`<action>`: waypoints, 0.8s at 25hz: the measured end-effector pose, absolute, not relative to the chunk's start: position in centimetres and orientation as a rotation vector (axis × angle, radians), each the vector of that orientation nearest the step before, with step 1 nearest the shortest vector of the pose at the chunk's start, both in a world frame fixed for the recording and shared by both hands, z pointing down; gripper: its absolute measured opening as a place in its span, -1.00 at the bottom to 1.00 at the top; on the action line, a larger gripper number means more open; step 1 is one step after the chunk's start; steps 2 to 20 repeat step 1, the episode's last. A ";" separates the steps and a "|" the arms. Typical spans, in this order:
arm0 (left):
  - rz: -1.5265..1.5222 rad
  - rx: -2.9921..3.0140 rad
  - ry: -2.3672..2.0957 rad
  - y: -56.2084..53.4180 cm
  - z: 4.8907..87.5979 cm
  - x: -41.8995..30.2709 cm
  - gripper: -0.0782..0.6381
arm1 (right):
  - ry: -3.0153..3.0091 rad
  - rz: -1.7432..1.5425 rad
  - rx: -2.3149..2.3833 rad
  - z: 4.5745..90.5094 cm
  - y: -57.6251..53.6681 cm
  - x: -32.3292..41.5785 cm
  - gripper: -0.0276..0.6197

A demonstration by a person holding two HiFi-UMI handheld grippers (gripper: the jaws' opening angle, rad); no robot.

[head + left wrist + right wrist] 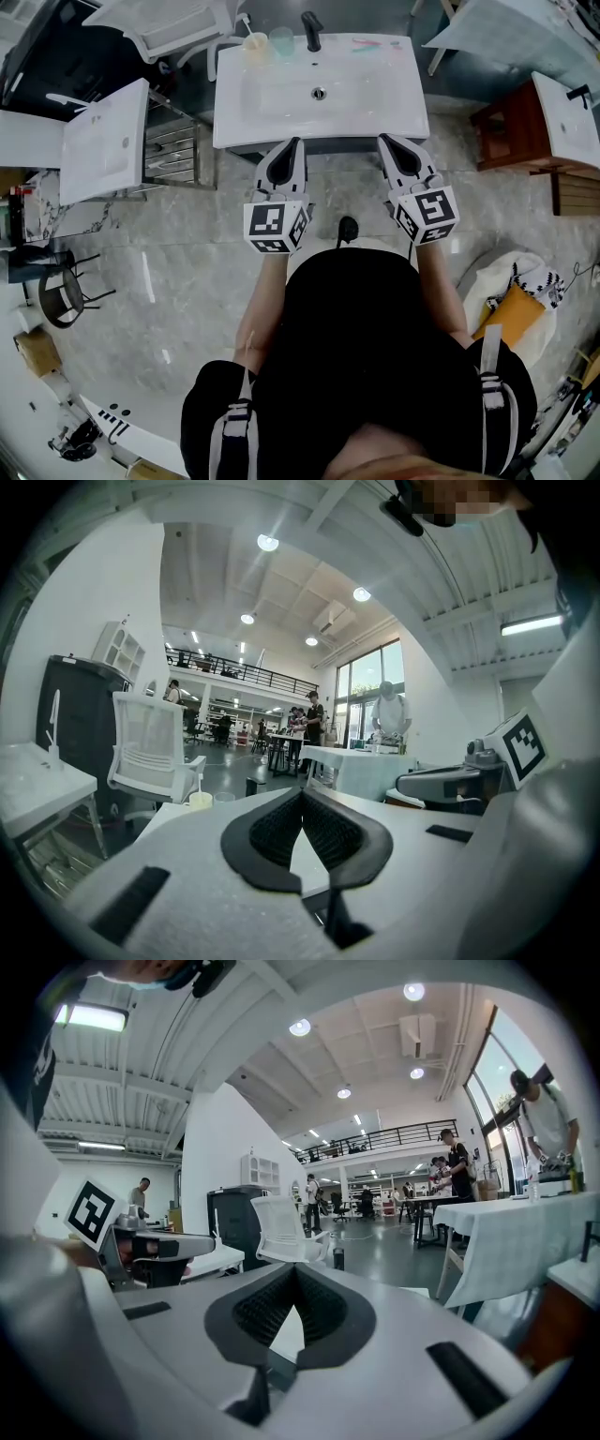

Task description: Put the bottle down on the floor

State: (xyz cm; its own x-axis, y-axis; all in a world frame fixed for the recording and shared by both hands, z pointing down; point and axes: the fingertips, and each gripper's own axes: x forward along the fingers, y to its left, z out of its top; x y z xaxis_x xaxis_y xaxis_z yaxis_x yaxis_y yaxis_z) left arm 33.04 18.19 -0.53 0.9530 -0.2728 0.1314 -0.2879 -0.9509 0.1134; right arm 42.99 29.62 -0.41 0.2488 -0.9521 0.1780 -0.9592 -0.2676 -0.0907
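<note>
I see no bottle that I can be sure of. A small dark object (347, 228) stands on the floor between my two arms, and I cannot tell what it is. My left gripper (292, 143) (302, 795) and right gripper (385, 141) (295, 1270) are held side by side at the front edge of a white washbasin (403, 103). Both point forward. In each gripper view the black pads meet at the tips with nothing between them.
On the basin's back rim stand a yellowish cup (255, 43), a teal cup (281, 39) and a black tap (311, 30). A second white basin unit (98, 141) is at the left, a wooden cabinet (511, 127) at the right. The floor is grey marble tile (187, 281).
</note>
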 end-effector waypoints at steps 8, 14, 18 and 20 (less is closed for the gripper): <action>0.172 2.976 -0.428 18.3 -0.6 33.0 -0.73 | -1.877 0.305 2.452 -0.5 29.7 43.0 -0.90; 0.172 2.976 -0.428 18.3 -0.6 33.0 -0.73 | -1.877 0.305 2.452 -0.5 29.7 43.0 -0.90; 0.172 2.976 -0.428 18.3 -0.6 33.0 -0.73 | -1.877 0.305 2.452 -0.5 29.7 43.0 -0.90; 0.172 2.976 -0.428 18.3 -0.6 33.0 -0.73 | -1.877 0.305 2.452 -0.5 29.7 43.0 -0.90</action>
